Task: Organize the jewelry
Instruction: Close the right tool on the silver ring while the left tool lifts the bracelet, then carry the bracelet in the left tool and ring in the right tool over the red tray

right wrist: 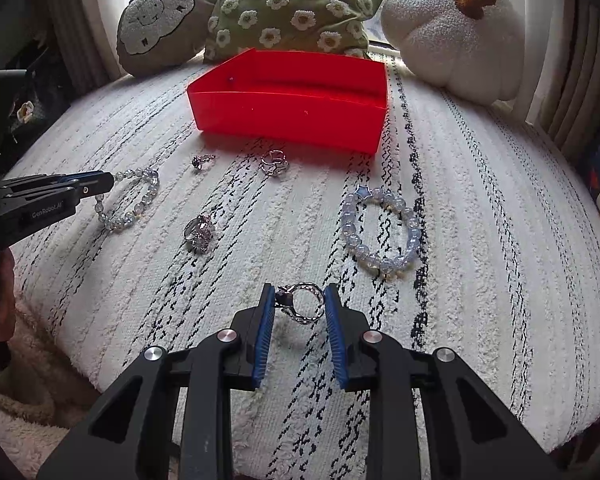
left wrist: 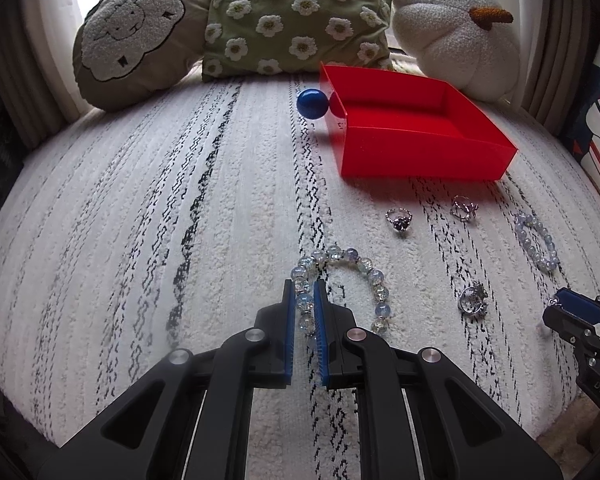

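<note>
My left gripper (left wrist: pixel 305 286) is shut on the near side of a clear-bead bracelet (left wrist: pixel 370 276) that lies on the white rug; it also shows in the right wrist view (right wrist: pixel 130 200). My right gripper (right wrist: pixel 300 292) is shut on a silver ring with a dark stone (right wrist: pixel 302 302), held just above the rug. A red box (left wrist: pixel 420 128) (right wrist: pixel 292 100) stands open and empty behind the jewelry. A blue-bead bracelet (right wrist: pixel 380 236) (left wrist: pixel 537 246) lies right of my right gripper. Three more rings lie loose: (right wrist: pixel 199 232), (right wrist: pixel 274 163), (right wrist: pixel 202 160).
A blue ball (left wrist: pixel 312 104) rests against the red box's left wall. Three cushions line the back: a sheep one (left wrist: pixel 132 32), a green flowered one (left wrist: pixel 300 16), a white pumpkin one (left wrist: pixel 456 28). The rug (left wrist: pixel 140 220) drops off at its near edge.
</note>
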{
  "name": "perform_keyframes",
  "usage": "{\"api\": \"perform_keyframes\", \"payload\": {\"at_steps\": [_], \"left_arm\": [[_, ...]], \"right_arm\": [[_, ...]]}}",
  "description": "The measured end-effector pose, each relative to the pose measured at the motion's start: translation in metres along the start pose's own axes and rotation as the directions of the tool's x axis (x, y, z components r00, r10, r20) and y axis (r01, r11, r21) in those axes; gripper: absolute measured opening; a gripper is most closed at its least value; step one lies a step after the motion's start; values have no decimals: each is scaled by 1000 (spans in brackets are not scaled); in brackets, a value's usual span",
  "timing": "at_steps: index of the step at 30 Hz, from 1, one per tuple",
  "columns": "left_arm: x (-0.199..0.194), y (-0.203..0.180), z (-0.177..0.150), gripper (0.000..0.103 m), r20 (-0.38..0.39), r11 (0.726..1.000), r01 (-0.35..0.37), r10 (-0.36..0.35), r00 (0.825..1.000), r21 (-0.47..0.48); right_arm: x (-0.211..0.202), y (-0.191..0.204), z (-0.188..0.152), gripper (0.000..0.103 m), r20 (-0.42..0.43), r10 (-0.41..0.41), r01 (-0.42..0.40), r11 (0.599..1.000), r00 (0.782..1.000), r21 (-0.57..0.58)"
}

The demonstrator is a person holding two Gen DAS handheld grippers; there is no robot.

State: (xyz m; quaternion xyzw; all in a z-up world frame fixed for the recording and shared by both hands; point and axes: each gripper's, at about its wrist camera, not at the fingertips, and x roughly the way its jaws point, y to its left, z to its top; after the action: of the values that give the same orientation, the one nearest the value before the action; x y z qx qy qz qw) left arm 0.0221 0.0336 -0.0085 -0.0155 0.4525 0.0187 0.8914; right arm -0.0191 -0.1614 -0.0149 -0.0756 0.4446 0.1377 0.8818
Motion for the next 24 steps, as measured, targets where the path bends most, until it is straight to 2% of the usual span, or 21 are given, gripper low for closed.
{"api": "perform_keyframes", "payload": {"at_steps": [9, 19, 24], "left_arm": [[-40, -13, 13, 9, 90, 999, 46, -48, 995, 26], [-96, -22, 31, 9, 207, 997, 52, -63, 976, 58], [-102, -28, 32, 9, 207, 995, 61, -76, 975, 79]], "right_arm": [[-11, -6, 7, 25, 28, 2, -3, 1000, 1000, 22], [-45, -6, 28, 25, 98, -4, 0, 999, 995, 38], [-52, -5, 33, 25, 110, -7, 3, 999, 994, 37]]}}
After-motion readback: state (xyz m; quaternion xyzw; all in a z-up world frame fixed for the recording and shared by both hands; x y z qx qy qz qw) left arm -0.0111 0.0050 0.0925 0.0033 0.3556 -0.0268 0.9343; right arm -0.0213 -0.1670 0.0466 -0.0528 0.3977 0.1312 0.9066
